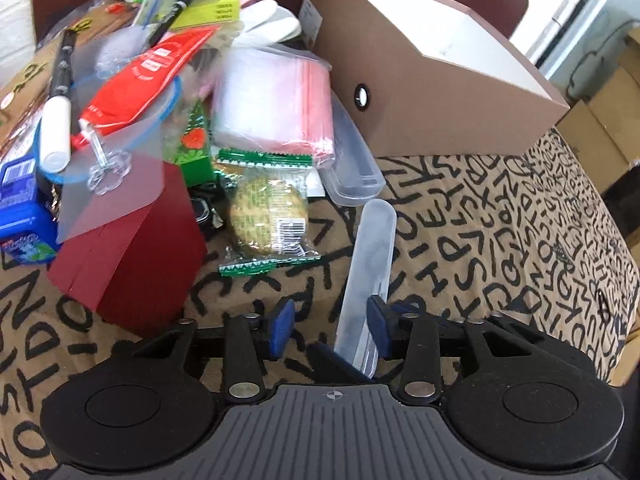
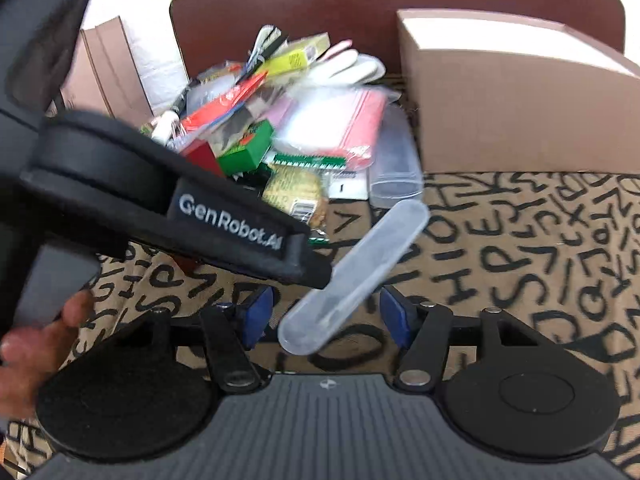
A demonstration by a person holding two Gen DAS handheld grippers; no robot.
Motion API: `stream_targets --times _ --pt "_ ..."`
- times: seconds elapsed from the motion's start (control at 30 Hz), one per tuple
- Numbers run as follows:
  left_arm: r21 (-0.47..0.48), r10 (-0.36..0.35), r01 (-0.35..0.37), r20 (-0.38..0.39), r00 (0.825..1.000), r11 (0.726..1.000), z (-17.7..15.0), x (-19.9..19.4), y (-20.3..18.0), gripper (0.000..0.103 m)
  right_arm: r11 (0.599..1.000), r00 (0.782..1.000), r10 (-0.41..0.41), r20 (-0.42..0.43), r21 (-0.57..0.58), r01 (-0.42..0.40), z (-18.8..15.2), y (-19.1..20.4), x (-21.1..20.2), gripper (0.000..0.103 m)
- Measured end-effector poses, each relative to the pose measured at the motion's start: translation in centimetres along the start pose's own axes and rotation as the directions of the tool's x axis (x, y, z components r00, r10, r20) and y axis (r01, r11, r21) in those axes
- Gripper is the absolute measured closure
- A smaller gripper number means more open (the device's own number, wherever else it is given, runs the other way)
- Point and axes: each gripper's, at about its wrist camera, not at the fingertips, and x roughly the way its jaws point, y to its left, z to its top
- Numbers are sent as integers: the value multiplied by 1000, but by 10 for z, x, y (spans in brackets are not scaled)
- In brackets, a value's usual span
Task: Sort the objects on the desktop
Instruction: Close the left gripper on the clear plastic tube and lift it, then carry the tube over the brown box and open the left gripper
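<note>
A long translucent plastic case lid [image 1: 370, 264] lies slanted on the lettered tablecloth [image 1: 500, 240]. It runs between the blue pads of my left gripper [image 1: 331, 326]. The right-hand pad [image 1: 379, 320] touches its edge, while the left-hand pad [image 1: 282, 326] stands clear of it, so the jaws are open. In the right wrist view the same lid [image 2: 360, 272] crosses diagonally between the pads of my right gripper [image 2: 325, 316], which is open and touches nothing. The left gripper's finger [image 2: 304, 260] reaches in from the left and meets the lid's side.
A cluttered pile fills the back left: a red octagonal box [image 1: 132, 256], a cookie packet [image 1: 268, 220], pink zip bags [image 1: 276, 100], a clear case [image 1: 352, 172], a white marker [image 1: 56, 132]. A brown cardboard file box [image 1: 420, 92] stands back right. A person's hand [image 2: 36, 344] holds the left gripper.
</note>
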Motion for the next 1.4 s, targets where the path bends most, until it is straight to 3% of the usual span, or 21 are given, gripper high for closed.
stream_targets --times 0.13,0.27,0.37,0.47,0.57,0.6,0.63,0.67,0.7,0.77,0.8,0.83,0.9,0.97,1.0,1.03,1.13,1.17,1.2,1.27,1.4 --pt "29 -16 17 -23 1000 999 1 11 -11 41 998 999 -51 -15 -37 51 -2 -2 6 50" --pt "20 -64 64 -25 998 998 1 21 -25 41 995 995 -99 -30 -10 99 -6 -29 -6 65" --pt "-39 -72 72 15 997 997 7 27 -33 34 994 993 -112 -35 1 112 -8 -47 -14 65" --pt "-82 -65 66 11 998 994 15 38 -37 35 993 994 -111 -22 25 111 -9 -55 -17 54" --pt "-54 -34 34 14 999 998 19 46 -44 39 993 994 -107 -14 37 108 -7 -57 -15 50" --pt "-40 -14 15 17 1000 999 20 47 -47 43 994 995 -103 -14 42 104 -6 -58 -14 50" --pt "-27 1 -1 18 1000 1000 21 48 -51 68 994 995 -100 -14 45 101 -5 -59 -13 50" --pt "-21 -16 16 17 1000 1000 23 48 -52 85 994 995 -99 -16 44 100 -4 -59 -11 50" --pt "-26 -45 45 0 999 999 24 49 -54 86 994 995 -101 -20 41 102 -4 -59 -10 53" --pt "-15 -38 38 -3 999 999 24 49 -59 83 994 995 -100 -25 39 101 -3 -59 -8 60" --pt "-1 -32 32 2 999 999 24 50 -61 76 994 995 -101 -26 38 102 -3 -59 -9 61" --pt "5 -34 34 3 999 999 24 51 -62 57 994 995 -97 -28 39 99 -3 -60 -9 61" --pt "1 -35 35 3 999 999 23 55 -63 51 995 995 -92 -30 39 93 -3 -61 -8 59" --pt "11 -31 31 -1 1000 999 24 56 -64 55 995 994 -100 -32 23 101 -2 -60 -5 59" --pt "18 -28 28 -6 1000 999 25 56 -65 68 994 994 -103 -31 17 103 -2 -59 -4 59" --pt "20 -34 34 -12 999 999 25 56 -64 74 995 994 -102 -31 16 103 -2 -59 -3 59" --pt "-5 -42 42 -17 999 999 27 57 -61 73 995 995 -95 -31 18 96 -3 -60 -3 62" --pt "-10 -43 43 -14 999 999 27 57 -61 65 995 995 -95 -31 18 96 -3 -61 -3 62" --pt "-16 -46 46 -11 999 999 27 58 -61 64 995 995 -94 -32 20 94 -3 -61 -2 62" --pt "-17 -43 43 -9 999 999 26 57 -61 73 996 995 -89 -37 21 90 -3 -63 -1 62" --pt "-31 -44 44 -3 999 999 22 48 -63 76 997 997 -59 -50 40 61 -2 -65 -6 70"
